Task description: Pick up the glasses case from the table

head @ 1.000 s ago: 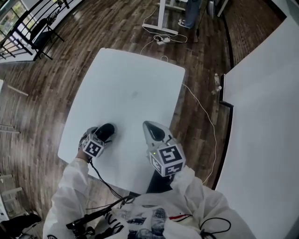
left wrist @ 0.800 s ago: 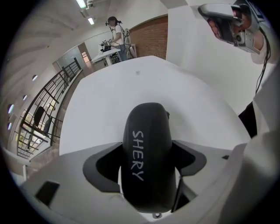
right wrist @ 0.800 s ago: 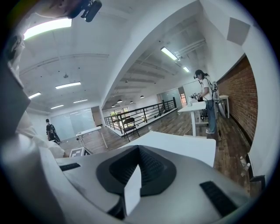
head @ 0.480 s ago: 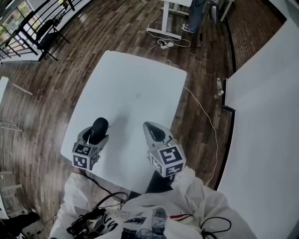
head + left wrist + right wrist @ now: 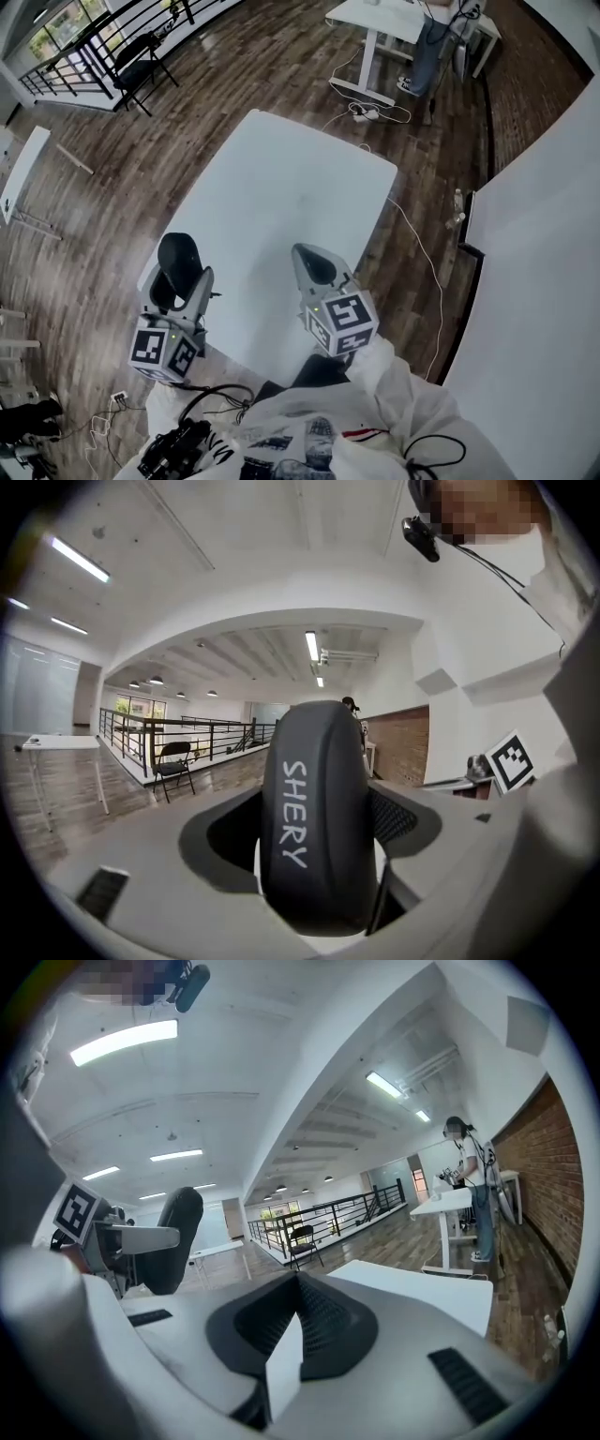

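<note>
The left claw [image 5: 178,286] is clenched on the glasses case [image 5: 177,259], a black oval case that is closed, so nothing of its inside shows. In the left gripper view the case stands on end between the two jaws, which press on its lower sides, and white lettering reading SHERY runs up its face. The upper half of the case sticks out above the jaws. From the head view the case is held in the air over the near left edge of the white desk [image 5: 281,187], clear of the desk top.

The right claw [image 5: 315,266] is clenched on nothing: its own view shows the two jaws drawn together with no gap between them. It hangs over the near right part of the desk, well apart from the case, and points toward the far side.

Dark wood floor [image 5: 103,197] lies around the desk. A thin white cable [image 5: 415,246] runs along the floor on the right. A black folding chair [image 5: 142,56] stands by a railing [image 5: 89,42] at the far left.
</note>
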Demonstrator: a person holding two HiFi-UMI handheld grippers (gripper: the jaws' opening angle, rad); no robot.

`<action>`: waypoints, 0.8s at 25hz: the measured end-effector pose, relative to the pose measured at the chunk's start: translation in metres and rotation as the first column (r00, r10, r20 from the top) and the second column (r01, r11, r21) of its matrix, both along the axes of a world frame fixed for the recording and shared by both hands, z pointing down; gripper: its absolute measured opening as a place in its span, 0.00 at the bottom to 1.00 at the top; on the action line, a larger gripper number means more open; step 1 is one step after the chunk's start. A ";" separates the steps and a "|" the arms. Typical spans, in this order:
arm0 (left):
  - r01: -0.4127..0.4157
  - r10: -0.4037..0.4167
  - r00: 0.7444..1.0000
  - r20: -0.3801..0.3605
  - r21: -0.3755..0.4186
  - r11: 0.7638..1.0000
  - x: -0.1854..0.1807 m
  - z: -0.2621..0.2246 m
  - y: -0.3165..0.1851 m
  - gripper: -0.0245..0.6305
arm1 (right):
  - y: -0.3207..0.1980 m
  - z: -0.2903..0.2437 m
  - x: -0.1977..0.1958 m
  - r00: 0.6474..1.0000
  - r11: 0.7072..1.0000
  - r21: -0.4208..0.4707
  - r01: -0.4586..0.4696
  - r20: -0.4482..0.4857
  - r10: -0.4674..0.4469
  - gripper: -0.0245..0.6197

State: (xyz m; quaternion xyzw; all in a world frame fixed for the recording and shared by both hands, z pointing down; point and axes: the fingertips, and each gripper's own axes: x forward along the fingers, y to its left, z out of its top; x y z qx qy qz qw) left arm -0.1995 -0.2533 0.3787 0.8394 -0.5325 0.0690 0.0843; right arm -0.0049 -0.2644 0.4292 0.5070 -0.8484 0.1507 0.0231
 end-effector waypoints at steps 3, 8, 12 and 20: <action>0.012 -0.012 1.000 0.000 0.001 1.000 -0.001 -0.004 0.012 0.60 | 0.005 -0.012 -0.007 1.000 0.999 0.024 0.024 -0.001 -0.024 0.05; 0.045 -0.046 0.999 0.018 0.042 0.998 -0.007 -0.017 0.026 0.60 | 0.009 -0.027 -0.015 0.999 0.997 0.056 0.052 0.004 -0.052 0.05; 0.060 -0.061 0.998 0.023 0.052 0.997 -0.007 -0.022 0.033 0.60 | 0.013 -0.037 -0.016 0.998 0.995 0.076 0.064 0.010 -0.065 0.05; 0.055 -0.056 0.998 0.019 0.055 0.997 -0.004 -0.022 0.041 0.60 | 0.023 -0.046 -0.017 0.996 0.990 0.115 0.080 -0.033 -0.077 0.04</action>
